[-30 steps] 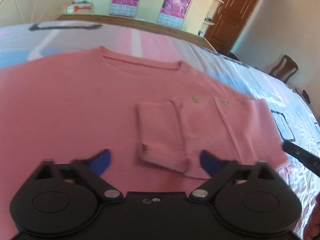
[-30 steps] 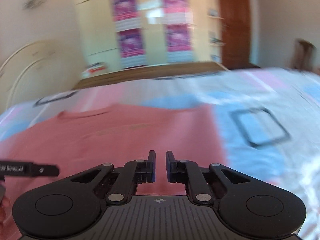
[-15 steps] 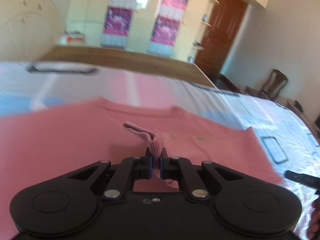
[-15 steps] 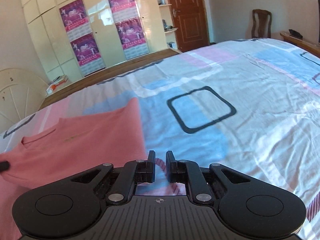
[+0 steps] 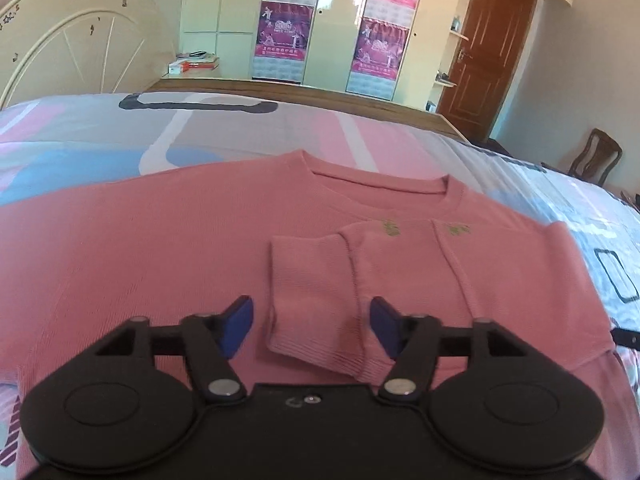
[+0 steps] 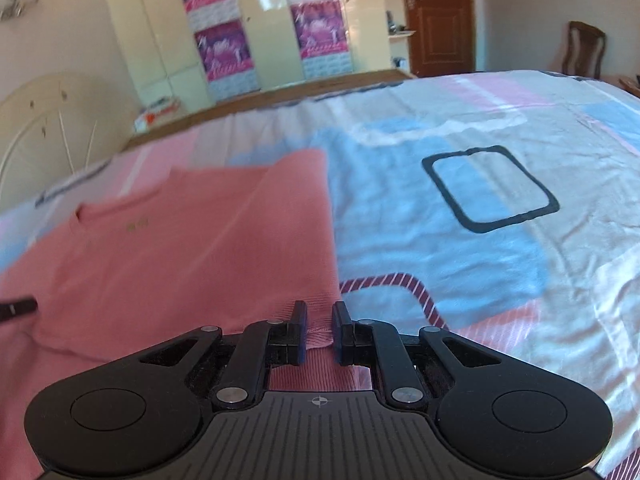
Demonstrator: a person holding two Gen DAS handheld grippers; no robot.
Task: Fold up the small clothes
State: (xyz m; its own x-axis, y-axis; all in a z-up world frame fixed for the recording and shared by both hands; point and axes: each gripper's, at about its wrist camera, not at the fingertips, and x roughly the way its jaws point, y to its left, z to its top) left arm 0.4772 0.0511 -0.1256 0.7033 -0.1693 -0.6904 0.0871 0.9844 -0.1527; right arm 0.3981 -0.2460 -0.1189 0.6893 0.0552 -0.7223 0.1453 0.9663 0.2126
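Observation:
A pink sweater (image 5: 160, 260) lies flat on the bed, neck at the far side. One sleeve is folded across its chest, and the ribbed cuff (image 5: 316, 304) points toward me. My left gripper (image 5: 310, 320) is low over that cuff with its jaws opening wide. The cuff lies between the blue pads untouched. In the right wrist view the sweater (image 6: 180, 248) fills the left half. My right gripper (image 6: 320, 328) hovers at the ribbed hem (image 6: 312, 376) near its right corner. Its fingers stand a narrow gap apart, and hem fabric shows in the gap without being pinched.
The patterned bedsheet (image 6: 480, 280) spreads to the right of the sweater. A cream headboard (image 5: 80, 48) stands at the left, and a wardrobe with posters (image 5: 380, 28) and a brown door (image 5: 488, 52) are behind the bed. A wooden chair (image 5: 596, 156) stands far right.
Half a second ago my left gripper was shut on the cuff and held it up; now it is open and the cuff lies flat. My right gripper swung left from the bare sheet to the hem.

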